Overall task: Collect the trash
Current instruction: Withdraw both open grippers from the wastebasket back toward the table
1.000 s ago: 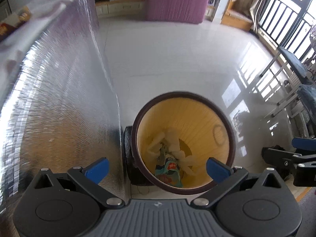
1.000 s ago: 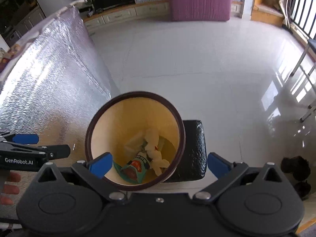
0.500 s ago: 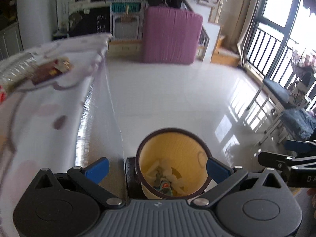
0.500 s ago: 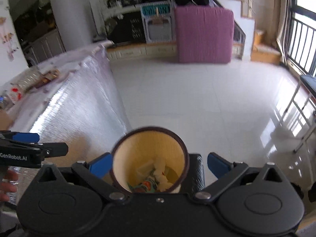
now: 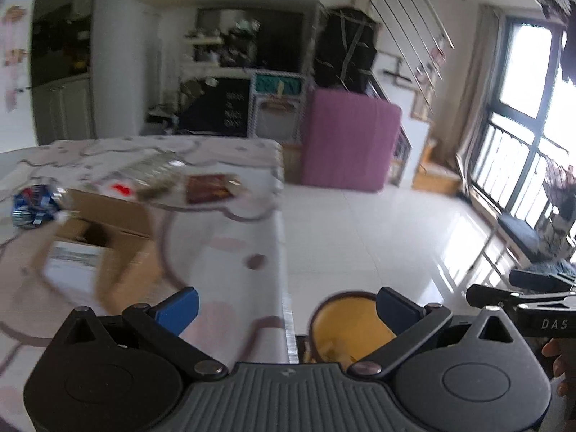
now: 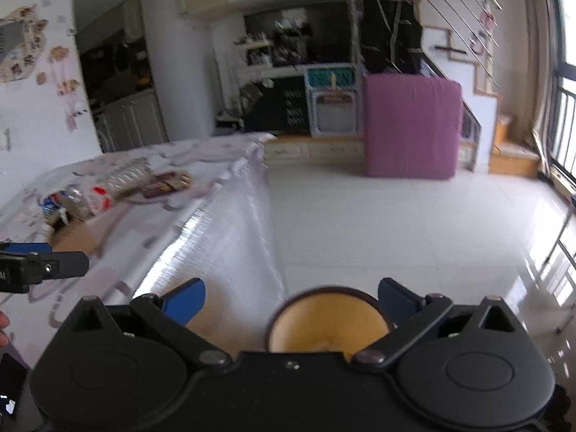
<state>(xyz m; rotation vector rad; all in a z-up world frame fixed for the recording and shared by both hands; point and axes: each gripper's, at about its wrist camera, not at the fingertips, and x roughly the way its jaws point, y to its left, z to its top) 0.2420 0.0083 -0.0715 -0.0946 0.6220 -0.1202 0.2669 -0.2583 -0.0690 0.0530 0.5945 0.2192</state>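
A round bin point(image 5: 345, 327) with a dark rim and yellow inside stands on the floor beside the table; it also shows in the right wrist view point(image 6: 325, 320). My left gripper point(image 5: 286, 306) is open and empty, raised level with the table top. My right gripper point(image 6: 291, 297) is open and empty above the bin. On the table lie a cardboard box point(image 5: 97, 241), a dark red wrapper point(image 5: 210, 188), a clear crinkled wrapper point(image 5: 154, 172) and a blue packet point(image 5: 34, 205). The same litter shows blurred in the right wrist view point(image 6: 108, 187).
The table point(image 5: 230, 252) has a patterned cloth and a silvery side skirt point(image 6: 223, 237). A black object sits between bin and table. A purple block point(image 5: 349, 140) stands at the back. Chairs point(image 5: 522, 230) and a window lie right. The tiled floor point(image 6: 396, 223) spreads beyond.
Both grippers have risen and tilted up from looking down into the bin. The table top with its litter has come into view. The bin has dropped to the bottom of both views.
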